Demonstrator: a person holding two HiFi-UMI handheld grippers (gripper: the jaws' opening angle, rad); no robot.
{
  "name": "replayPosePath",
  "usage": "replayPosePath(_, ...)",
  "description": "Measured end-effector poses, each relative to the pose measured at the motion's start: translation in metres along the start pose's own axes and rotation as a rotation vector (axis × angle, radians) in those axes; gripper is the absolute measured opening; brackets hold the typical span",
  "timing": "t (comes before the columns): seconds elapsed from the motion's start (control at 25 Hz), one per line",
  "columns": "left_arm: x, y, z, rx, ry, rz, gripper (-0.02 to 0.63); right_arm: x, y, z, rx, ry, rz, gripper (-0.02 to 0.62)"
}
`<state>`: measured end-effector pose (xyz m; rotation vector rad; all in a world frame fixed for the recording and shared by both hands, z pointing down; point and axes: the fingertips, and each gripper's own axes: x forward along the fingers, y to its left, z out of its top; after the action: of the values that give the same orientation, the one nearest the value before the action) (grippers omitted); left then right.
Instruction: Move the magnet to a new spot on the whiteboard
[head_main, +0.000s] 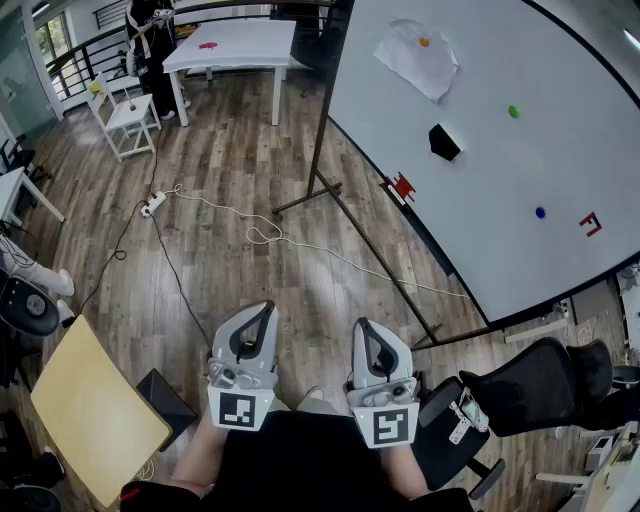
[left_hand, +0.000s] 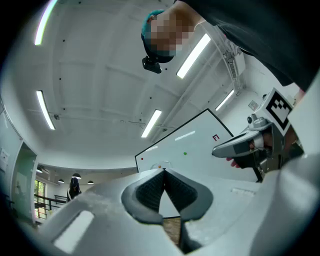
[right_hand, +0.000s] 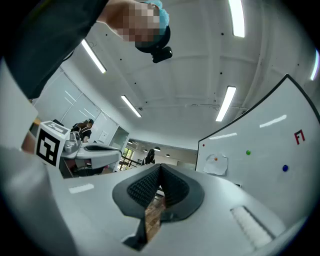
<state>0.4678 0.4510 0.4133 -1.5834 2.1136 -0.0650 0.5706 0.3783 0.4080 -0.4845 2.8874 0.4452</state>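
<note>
The whiteboard (head_main: 500, 180) stands to my right on a wheeled frame. It carries an orange magnet (head_main: 424, 42) pinning a sheet of paper (head_main: 418, 60), a green magnet (head_main: 514, 111), a blue magnet (head_main: 540, 212), a red piece (head_main: 403, 186) at its lower edge, a black eraser (head_main: 444, 141) and a red F mark (head_main: 591, 224). My left gripper (head_main: 263, 309) and right gripper (head_main: 364, 326) are held side by side close to my body, far from the board, both shut and empty. The green magnet (right_hand: 248, 152) and blue magnet (right_hand: 285, 168) also show in the right gripper view.
A black office chair (head_main: 540, 385) sits at the lower right and a light wooden tabletop (head_main: 95, 410) at the lower left. A white cable and power strip (head_main: 153, 205) lie on the wood floor. A white table (head_main: 235, 45), a small white chair (head_main: 125, 112) and a person (head_main: 150, 40) are at the far back.
</note>
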Motion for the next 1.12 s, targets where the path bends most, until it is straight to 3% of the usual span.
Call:
replayPosePath(0.36, 0.0, 0.01, -0.005, -0.002, 0.002, -0.012, 0.002, 0.01, 0.005, -0.003, 0.015, 0.008, -0.009, 0.0)
replayPosePath(1.12, -0.051, 0.072, -0.029, 0.009, 0.038, 0.036, 0.002, 0.039, 0.076, -0.001, 0.063, -0.04, 0.014, 0.002)
